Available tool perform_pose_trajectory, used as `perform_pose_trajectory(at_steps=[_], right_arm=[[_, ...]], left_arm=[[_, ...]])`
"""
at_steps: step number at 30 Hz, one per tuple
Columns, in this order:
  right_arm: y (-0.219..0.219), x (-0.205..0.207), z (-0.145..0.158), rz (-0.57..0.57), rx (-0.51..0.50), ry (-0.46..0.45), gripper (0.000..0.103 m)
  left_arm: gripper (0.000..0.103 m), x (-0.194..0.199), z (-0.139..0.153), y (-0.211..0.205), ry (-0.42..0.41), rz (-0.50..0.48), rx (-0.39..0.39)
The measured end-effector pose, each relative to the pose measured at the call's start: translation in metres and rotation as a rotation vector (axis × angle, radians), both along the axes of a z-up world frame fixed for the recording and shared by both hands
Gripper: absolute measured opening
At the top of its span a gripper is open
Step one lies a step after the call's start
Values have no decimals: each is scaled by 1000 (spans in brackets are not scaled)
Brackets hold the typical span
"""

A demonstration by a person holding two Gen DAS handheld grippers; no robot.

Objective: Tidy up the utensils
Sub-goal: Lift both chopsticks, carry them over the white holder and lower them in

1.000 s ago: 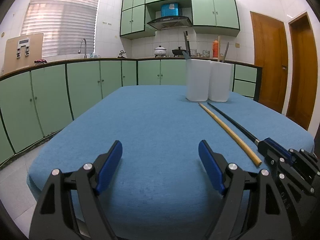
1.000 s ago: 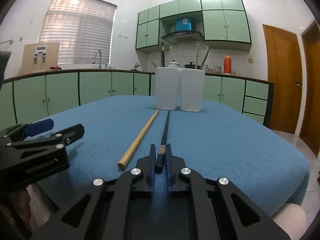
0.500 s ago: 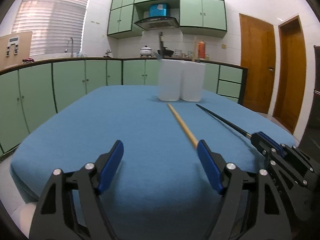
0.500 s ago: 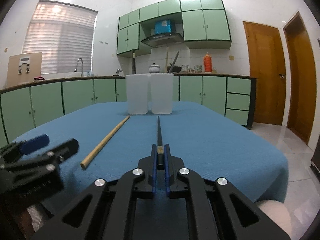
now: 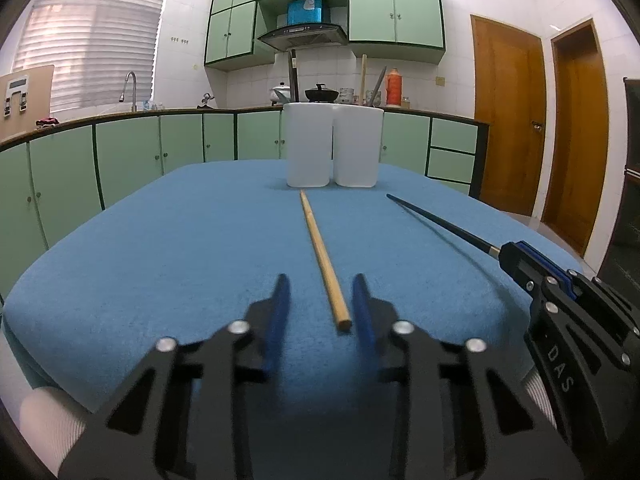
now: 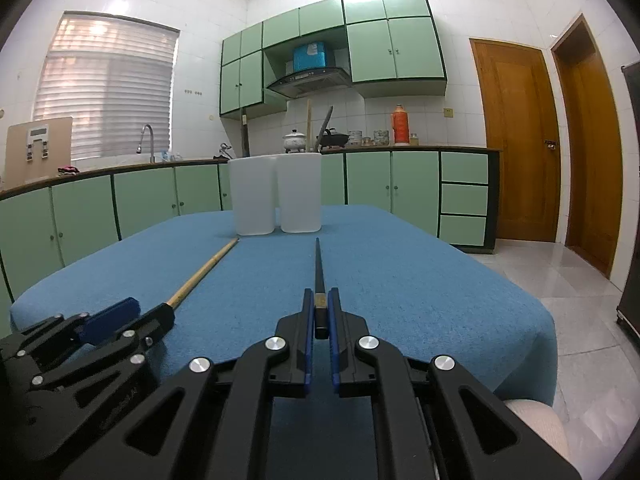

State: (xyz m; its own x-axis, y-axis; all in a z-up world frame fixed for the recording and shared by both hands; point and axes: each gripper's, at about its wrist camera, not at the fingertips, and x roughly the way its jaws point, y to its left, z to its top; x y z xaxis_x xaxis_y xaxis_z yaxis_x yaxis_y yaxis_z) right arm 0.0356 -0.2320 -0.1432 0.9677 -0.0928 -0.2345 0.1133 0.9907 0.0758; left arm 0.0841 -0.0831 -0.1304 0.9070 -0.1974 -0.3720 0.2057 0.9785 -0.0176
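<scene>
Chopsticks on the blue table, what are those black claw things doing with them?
A person is tidying chopsticks into the two white holders with a gripper in each hand. The right gripper is shut on the end of the black chopstick. The left gripper is closing around the near end of the wooden chopstick, which lies on the blue table; the pads don't press on it yet. The holders already have a few sticks standing in them.

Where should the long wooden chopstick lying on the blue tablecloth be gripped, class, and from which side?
Grip the long wooden chopstick at its blunt near end, coming in low along its length: it lies flat, pointing at the white containers. The left gripper is closing there.
</scene>
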Motion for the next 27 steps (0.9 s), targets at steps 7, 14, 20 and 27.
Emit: perform_pose_trajectory(at_steps=[7, 14, 20, 27], right_arm=[[0, -3, 0, -3, 1, -5, 7], [-3, -7, 3, -8, 3, -19, 7], [-7, -12, 13, -18, 5, -48, 7], [-12, -15, 21, -21, 13, -66, 7]], left_arm=[[7, -2, 5, -3, 3, 6, -7], [6, -14, 22, 0, -45, 22, -12], [6, -19, 40, 2, -87, 17, -24], [6, -21, 53, 7, -111, 24, -40]])
